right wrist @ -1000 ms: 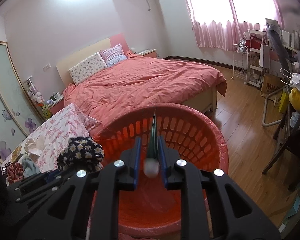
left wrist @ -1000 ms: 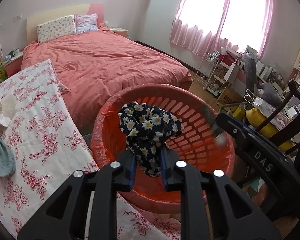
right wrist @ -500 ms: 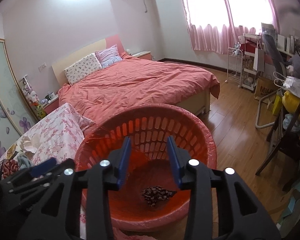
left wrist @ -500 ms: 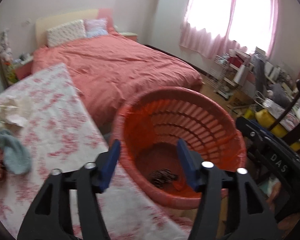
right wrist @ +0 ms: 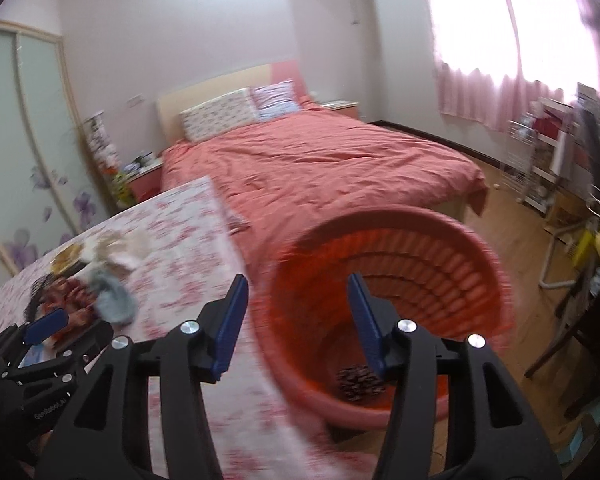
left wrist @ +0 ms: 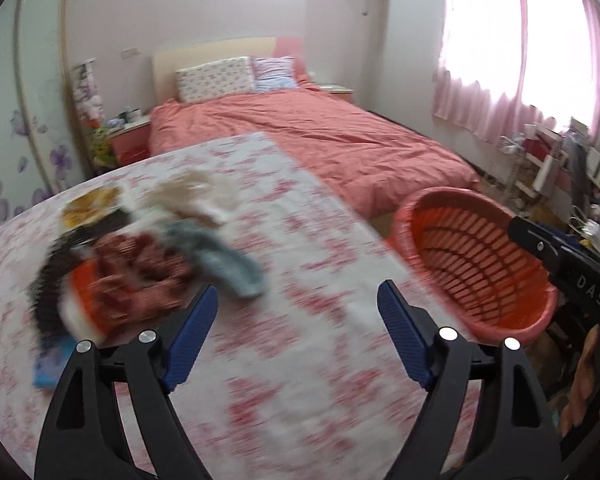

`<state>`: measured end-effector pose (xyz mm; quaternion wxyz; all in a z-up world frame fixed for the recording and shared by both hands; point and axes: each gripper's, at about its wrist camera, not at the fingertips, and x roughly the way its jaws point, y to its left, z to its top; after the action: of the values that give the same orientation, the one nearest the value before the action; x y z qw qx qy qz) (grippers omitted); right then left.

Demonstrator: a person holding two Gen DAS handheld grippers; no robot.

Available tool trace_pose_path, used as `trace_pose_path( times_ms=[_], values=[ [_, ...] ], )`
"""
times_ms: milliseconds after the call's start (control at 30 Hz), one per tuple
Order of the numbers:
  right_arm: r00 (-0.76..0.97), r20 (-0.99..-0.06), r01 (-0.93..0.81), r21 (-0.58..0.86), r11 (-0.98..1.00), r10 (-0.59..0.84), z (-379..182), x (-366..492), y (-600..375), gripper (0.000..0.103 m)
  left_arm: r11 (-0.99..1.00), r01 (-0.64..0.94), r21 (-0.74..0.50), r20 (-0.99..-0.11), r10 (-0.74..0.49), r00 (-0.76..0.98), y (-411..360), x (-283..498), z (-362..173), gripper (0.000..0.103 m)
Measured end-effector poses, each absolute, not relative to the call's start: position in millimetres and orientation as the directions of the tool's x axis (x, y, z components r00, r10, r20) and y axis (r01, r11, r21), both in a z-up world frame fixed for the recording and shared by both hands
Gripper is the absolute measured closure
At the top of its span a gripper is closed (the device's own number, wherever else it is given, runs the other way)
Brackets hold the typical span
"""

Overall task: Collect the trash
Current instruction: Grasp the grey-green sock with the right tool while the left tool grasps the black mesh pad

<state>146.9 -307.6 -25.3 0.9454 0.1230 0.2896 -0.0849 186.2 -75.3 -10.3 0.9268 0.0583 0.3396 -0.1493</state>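
Note:
An orange slatted basket (left wrist: 476, 268) (right wrist: 384, 300) stands on the floor beside the table. A dark flowered cloth (right wrist: 360, 382) lies on its bottom. My left gripper (left wrist: 298, 304) hangs over the flowered tablecloth (left wrist: 292, 352), its jaws opening with nothing between them. Left of it lies a blurred pile: a grey-blue sock (left wrist: 228, 260), a red-brown patterned cloth (left wrist: 140, 268), pale crumpled paper (left wrist: 192, 196) and a yellow wrapper (left wrist: 92, 206). My right gripper (right wrist: 298, 300) is over the basket's near rim, jaws opening and empty.
A bed (left wrist: 320, 140) with a salmon cover lies behind the table and basket. Cluttered shelves and a chair (right wrist: 572, 200) stand at the right under pink curtains. A nightstand (left wrist: 128, 136) sits left of the bed. The other gripper (right wrist: 48, 340) shows at the right wrist view's lower left.
Both grippers let go: the flowered cloth and a small thing dropped into the basket. Both jaws widened. The left gripper swung left over the table toward the pile; the right shifted left too.

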Motion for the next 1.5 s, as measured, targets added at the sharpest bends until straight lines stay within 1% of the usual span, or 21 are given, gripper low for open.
trace_pose_path(
  times_ms=[100, 167, 300, 433, 700, 1033, 1067, 1100, 1133, 1233, 1500],
  values=[
    [0.813, -0.580, 0.170, 0.177, 0.969, -0.036, -25, 159, -272, 0.053, 0.966, 0.258, 0.010, -0.650, -0.190, 0.736, -43, 184, -11, 0.022],
    [0.804, -0.594, 0.129, 0.173, 0.976, -0.001, -26, 167, -251, 0.056, 0.976, 0.217, 0.001, -0.651, -0.164, 0.741, -21, 184, -10, 0.022],
    [0.786, -0.615, 0.058, 0.177, 0.982, 0.065, -30, 184, -212, 0.065, 0.993, 0.119, -0.005, -0.647, -0.094, 0.757, 22, 184, -10, 0.022],
    [0.765, -0.632, -0.002, 0.185, 0.983, 0.120, -36, 203, -176, 0.072, 0.998, 0.067, -0.022, -0.648, -0.065, 0.759, 60, 183, -12, 0.022],
    [0.733, -0.658, -0.067, 0.182, 0.981, 0.172, -46, 238, -127, 0.075, 0.998, -0.002, -0.061, -0.656, -0.039, 0.754, 106, 185, -18, 0.022],
    [0.682, -0.715, -0.062, 0.151, 0.987, 0.153, -67, 268, -112, 0.075, 0.996, -0.019, -0.087, -0.658, -0.043, 0.752, 120, 186, -19, 0.022],
    [0.670, -0.727, -0.064, 0.144, 0.988, 0.149, -71, 270, -110, 0.077, 0.996, -0.018, -0.089, -0.659, -0.046, 0.751, 120, 187, -19, 0.022],
    [0.660, -0.737, -0.065, 0.133, 0.989, 0.142, -75, 273, -108, 0.088, 0.996, -0.016, -0.091, -0.661, -0.048, 0.749, 118, 188, -19, 0.022],
    [0.654, -0.744, -0.065, 0.124, 0.990, 0.136, -77, 274, -108, 0.094, 0.996, -0.014, -0.093, -0.663, -0.051, 0.747, 118, 189, -19, 0.022],
    [0.659, -0.740, -0.066, 0.121, 0.990, 0.134, -77, 270, -110, 0.098, 0.996, -0.006, -0.093, -0.668, -0.058, 0.742, 114, 193, -20, 0.022],
    [0.731, -0.676, 0.007, 0.143, 0.990, 0.093, -50, 242, -141, 0.098, 0.997, 0.006, -0.075, -0.677, -0.055, 0.734, 100, 208, -22, 0.022]
  ],
)
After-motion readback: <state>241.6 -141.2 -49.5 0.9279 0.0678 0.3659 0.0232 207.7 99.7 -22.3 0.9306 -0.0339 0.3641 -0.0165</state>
